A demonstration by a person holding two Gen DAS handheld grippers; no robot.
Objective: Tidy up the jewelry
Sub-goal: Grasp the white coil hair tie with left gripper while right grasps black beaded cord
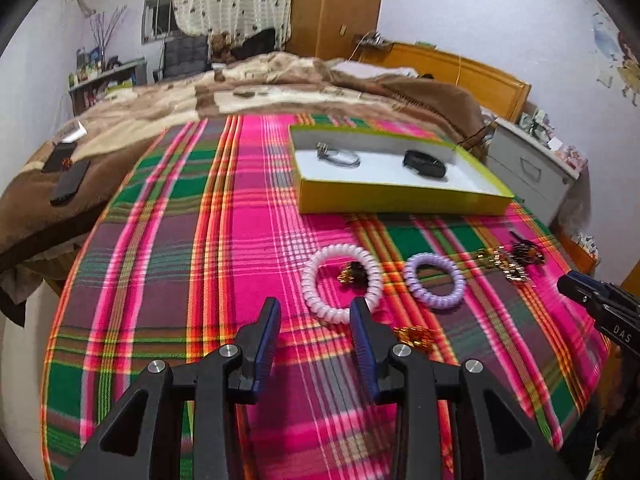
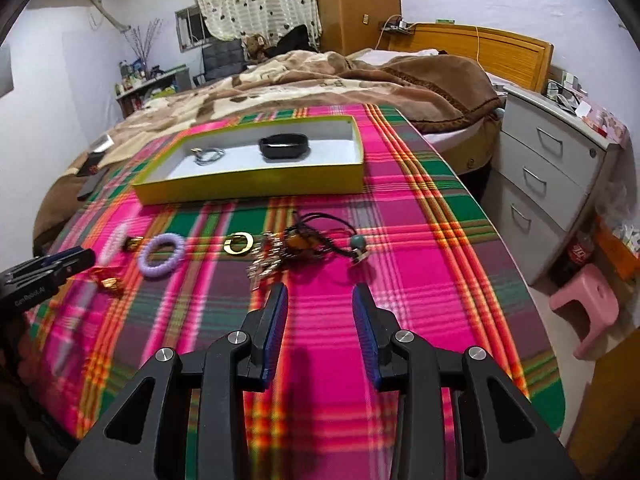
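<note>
A shallow yellow box (image 1: 400, 198) (image 2: 248, 190) sits on the plaid cloth with a black band (image 1: 424, 163) (image 2: 283, 146) and a silver bracelet (image 1: 338, 156) (image 2: 208, 155) inside. In front of it lie a white coil ring (image 1: 342, 288) (image 2: 112, 242), a lilac coil ring (image 1: 434, 286) (image 2: 161, 260), a gold clip (image 1: 416, 337) (image 2: 106, 278), a gold hoop (image 2: 238, 243), a tangle of chain and cord pieces (image 1: 510, 260) (image 2: 296, 244) and a teal bead (image 2: 358, 244). My left gripper (image 1: 315, 312) is open just short of the white ring. My right gripper (image 2: 320, 296) is open just short of the tangle.
The plaid cloth (image 1: 224, 240) covers a table beside a bed with a brown blanket (image 2: 320, 80). A dark phone (image 1: 70, 186) lies on the blanket at left. White drawers (image 2: 552, 172) and a pink stool (image 2: 586, 306) stand at the right.
</note>
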